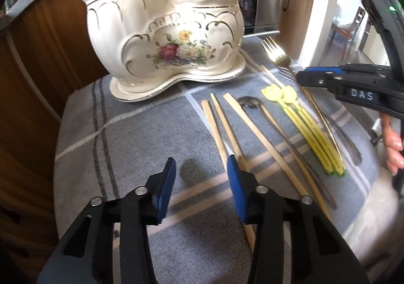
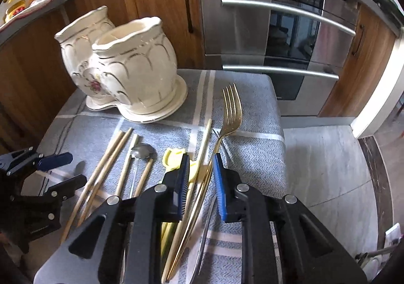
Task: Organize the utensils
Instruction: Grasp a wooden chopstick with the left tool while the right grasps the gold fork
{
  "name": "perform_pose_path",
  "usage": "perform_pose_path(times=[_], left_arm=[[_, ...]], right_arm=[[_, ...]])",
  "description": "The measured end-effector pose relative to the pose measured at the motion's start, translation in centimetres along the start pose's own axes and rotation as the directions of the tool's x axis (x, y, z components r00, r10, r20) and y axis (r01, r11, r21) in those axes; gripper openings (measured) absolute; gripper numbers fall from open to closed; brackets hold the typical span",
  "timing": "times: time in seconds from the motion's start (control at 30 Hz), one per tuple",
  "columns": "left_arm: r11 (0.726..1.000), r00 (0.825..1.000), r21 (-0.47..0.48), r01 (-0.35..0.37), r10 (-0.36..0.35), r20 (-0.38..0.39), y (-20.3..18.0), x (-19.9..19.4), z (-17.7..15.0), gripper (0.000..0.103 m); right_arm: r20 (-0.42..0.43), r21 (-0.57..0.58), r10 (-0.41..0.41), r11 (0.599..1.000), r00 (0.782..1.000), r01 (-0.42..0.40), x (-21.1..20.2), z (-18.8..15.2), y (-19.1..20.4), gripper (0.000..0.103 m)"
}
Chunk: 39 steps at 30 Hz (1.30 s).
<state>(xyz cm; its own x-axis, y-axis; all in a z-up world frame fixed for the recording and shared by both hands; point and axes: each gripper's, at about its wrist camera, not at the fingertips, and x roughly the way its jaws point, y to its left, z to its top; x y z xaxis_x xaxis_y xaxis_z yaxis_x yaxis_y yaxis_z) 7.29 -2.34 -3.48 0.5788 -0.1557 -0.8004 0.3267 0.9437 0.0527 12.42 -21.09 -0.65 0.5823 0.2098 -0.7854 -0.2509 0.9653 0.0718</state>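
Five wooden chopsticks (image 1: 233, 132), two forks (image 2: 231, 109), one small spoon (image 1: 248, 102).

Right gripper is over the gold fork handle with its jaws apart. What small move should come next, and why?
Probably lower the right gripper and close on the gold fork. Its jaws are open astride the handle, nothing is held, and the ceramic utensil holder looks empty. The left gripper is open too, over the striped cloth.
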Motion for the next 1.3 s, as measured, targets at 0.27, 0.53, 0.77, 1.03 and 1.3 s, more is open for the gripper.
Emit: perform_pose_path(times=[0.27,0.53,0.77,1.03,1.3], left_arm=[[1.000,1.000,-0.004,0.025,-0.025,-0.004,0.0,0.3,-0.2,0.038],[0.998,0.999,-0.041,0.047,-0.048,-0.021,0.8,0.7,0.2,0.038],[1.000,0.999,-0.001,0.023,-0.023,-0.042,-0.1,1.1,0.3,0.038],[1.000,0.999,0.027,0.004,-0.003,-0.038,-0.6,1.8,1.4,0.026],[1.000,1.000,0.029,0.003,-0.003,-0.027,-0.2,2.1,2.0,0.007]], right_arm=[[-0.048,0.017,-0.017,1.000,0.999,0.018,1.4,0.6,-0.1,0.019],[-0.066,0.036,-0.034,0.999,0.997,0.037,2.6,1.6,0.0,0.019],[-0.070,0.048,-0.045,0.998,0.997,0.048,3.3,2.3,-0.1,0.011],[-0.076,0.033,-0.060,0.998,0.995,0.063,3.9,2.8,0.3,0.009],[-0.039,0.060,-0.037,0.997,0.999,0.039,3.0,2.4,-0.4,0.006]])
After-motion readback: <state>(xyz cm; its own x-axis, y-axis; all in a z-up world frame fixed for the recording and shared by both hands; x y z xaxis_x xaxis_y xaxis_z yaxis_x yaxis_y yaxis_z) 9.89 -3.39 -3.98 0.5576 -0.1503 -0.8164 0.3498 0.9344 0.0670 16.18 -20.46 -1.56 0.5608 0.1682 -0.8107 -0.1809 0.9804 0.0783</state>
